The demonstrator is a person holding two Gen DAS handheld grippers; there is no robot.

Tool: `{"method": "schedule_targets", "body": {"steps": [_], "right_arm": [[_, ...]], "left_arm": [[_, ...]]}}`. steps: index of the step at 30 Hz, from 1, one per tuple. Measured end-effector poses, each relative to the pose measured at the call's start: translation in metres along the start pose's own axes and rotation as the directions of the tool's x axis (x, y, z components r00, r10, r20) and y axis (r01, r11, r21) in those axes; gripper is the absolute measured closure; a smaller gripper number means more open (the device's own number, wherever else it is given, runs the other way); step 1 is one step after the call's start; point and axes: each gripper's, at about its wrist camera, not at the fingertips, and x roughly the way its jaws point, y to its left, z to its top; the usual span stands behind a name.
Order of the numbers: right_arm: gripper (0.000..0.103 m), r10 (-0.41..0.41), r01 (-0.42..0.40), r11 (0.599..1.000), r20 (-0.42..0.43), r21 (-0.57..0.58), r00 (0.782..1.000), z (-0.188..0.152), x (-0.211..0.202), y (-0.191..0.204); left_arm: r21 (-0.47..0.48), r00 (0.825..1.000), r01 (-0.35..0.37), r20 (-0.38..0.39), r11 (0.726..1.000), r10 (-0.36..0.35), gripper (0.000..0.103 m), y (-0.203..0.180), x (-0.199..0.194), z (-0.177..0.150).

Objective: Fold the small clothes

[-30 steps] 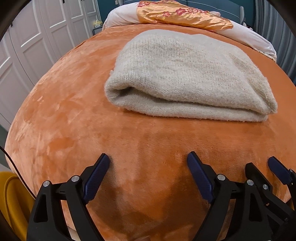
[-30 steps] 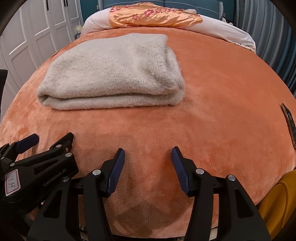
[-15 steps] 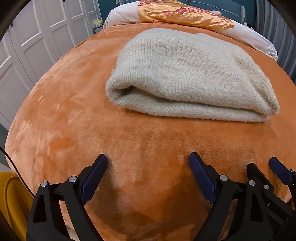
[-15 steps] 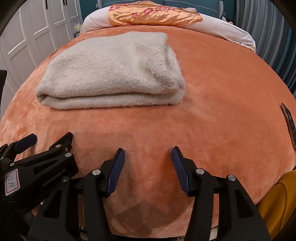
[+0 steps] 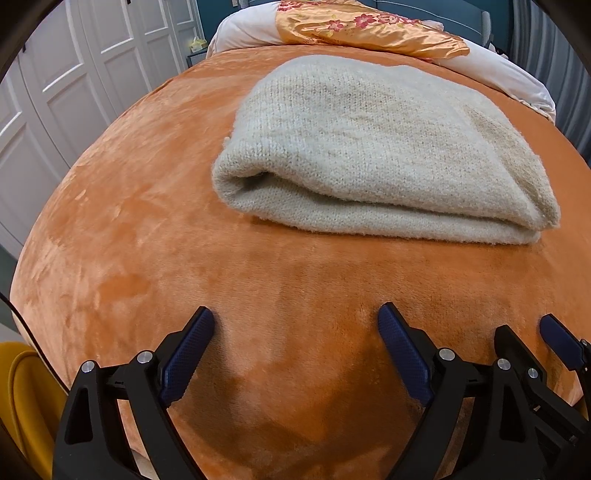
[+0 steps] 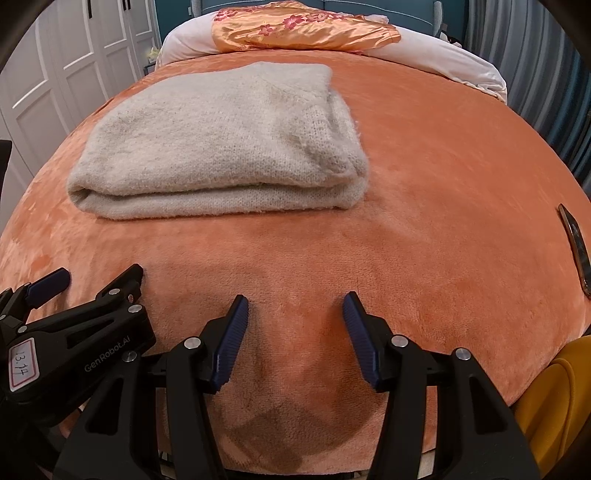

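A cream knitted sweater (image 5: 373, 147) (image 6: 221, 147) lies folded into a thick rectangle on the orange plush bedspread (image 5: 147, 240) (image 6: 424, 184). My left gripper (image 5: 295, 332) hovers over bare bedspread near the bed's front edge, well short of the sweater, open with nothing between its blue pads. My right gripper (image 6: 293, 317) sits beside it, also open and empty, the sweater lying ahead and to its left. Each gripper shows at the edge of the other's view.
A white pillow (image 6: 443, 62) with an orange floral satin cloth (image 6: 303, 26) lies at the head of the bed. White wardrobe doors (image 5: 55, 92) stand to the left. A dark flat object (image 6: 576, 243) rests on the bedspread's right side. Something yellow (image 6: 554, 406) sits below the bed's front edge.
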Motion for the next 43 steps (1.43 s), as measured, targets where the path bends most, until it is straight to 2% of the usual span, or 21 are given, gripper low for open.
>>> {"method": "schedule_targets", "body": {"steps": [43], "right_arm": [[0.051,-0.006,0.006,1.0,0.001,0.005,1.0,0.0004,0.0006,-0.0009]], "left_arm": [[-0.001,1.0,-0.003,-0.001,1.0,0.003,0.015,0.0027,-0.0012,-0.0005]]}}
